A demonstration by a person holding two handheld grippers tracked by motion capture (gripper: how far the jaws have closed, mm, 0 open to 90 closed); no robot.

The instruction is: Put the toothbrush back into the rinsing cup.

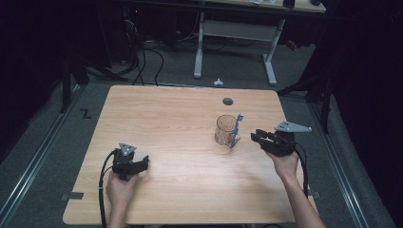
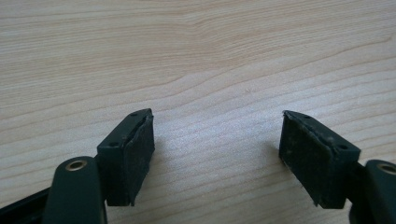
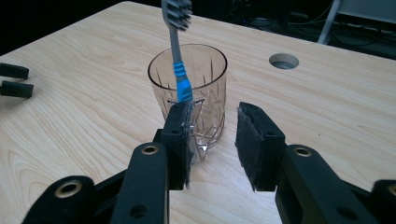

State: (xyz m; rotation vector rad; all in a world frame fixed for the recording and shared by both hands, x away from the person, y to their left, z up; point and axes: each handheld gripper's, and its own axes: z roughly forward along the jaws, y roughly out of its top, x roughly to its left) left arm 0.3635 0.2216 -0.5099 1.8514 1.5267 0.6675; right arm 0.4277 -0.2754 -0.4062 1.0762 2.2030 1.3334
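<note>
Glass: standing at two o'clock of table centre
Toothbrush: leaning against glass, outside
Right gripper: jaws part-open, empty, beside brush
Left gripper: wide, idle
Left: grasping brush

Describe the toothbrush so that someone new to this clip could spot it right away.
Start at the wooden table and find the clear glass on its right half, near the small round hole. Beside the glass, on the side facing the right tongs, a toothbrush stands leaning against its rim. It is the one blue and grey thing there, bristles up.
</note>
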